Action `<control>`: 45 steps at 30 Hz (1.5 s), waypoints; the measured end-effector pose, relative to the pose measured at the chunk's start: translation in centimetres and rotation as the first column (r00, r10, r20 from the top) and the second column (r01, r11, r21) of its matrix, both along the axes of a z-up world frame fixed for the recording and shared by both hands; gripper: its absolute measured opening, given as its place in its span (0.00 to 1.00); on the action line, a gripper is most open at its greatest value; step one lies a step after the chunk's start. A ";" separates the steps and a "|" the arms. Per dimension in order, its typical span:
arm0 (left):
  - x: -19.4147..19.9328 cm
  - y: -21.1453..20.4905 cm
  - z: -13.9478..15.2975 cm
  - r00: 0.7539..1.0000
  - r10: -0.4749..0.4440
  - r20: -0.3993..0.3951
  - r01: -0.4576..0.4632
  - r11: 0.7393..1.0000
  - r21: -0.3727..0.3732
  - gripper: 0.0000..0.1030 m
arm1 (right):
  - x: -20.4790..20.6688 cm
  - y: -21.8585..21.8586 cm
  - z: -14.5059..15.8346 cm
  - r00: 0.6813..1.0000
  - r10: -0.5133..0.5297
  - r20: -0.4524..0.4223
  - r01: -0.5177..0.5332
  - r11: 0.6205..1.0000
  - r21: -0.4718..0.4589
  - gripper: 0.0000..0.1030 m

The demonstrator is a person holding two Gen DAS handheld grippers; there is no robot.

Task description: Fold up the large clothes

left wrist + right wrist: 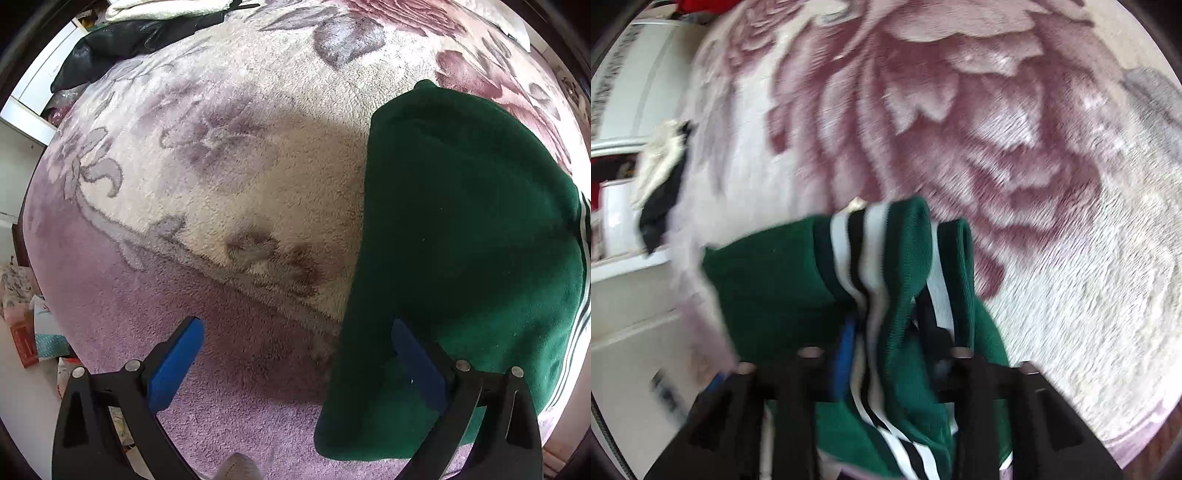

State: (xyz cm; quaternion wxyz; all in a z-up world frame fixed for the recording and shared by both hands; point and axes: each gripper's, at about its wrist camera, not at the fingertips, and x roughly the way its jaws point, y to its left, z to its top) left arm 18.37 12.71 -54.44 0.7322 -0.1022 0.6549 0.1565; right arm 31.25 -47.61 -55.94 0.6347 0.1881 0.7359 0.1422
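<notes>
A dark green garment [461, 240] lies on the right half of the flowered fleece blanket [221, 166], with white and black stripes along its right edge. My left gripper [295, 332] points down and is open. Its left blue pad [177, 362] hangs over bare blanket, its right pad over the garment's left edge, and nothing is between them. The right wrist view is blurred. There the garment's striped cuff [864, 240] is bunched between the fingers of my right gripper [890, 339]. The jaws stand apart, and some green cloth [768, 280] drapes around the right finger.
A black garment [122, 40] and a cream cloth [166, 7] lie at the blanket's far left corner. White furniture [628, 295] stands beside the bed. Boxes and clutter [26, 343] sit on the floor at the left. The blanket [997, 129] stretches out beyond the cuff.
</notes>
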 end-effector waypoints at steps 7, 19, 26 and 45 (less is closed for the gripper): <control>-1.0 -0.6 0.0 1.000 0.002 -0.011 -0.002 1.000 -0.012 1.00 | -7.2 -1.6 -3.4 0.992 0.085 -0.093 -0.080 0.995 0.059 0.78; -1.7 -3.7 1.8 0.994 -0.106 0.001 0.106 0.994 0.035 1.00 | -10.7 -2.2 0.3 0.979 -0.203 -0.015 0.203 0.969 0.139 0.18; -0.3 -5.1 -0.5 0.990 -0.139 0.019 0.140 0.989 -0.037 1.00 | -12.2 -7.0 0.3 0.959 -0.273 0.069 0.275 0.961 -0.016 0.17; 1.9 -3.4 1.8 0.986 -0.152 0.074 0.148 0.987 0.056 1.00 | -2.4 -5.0 -2.9 0.978 -0.198 0.063 0.195 0.979 0.060 0.20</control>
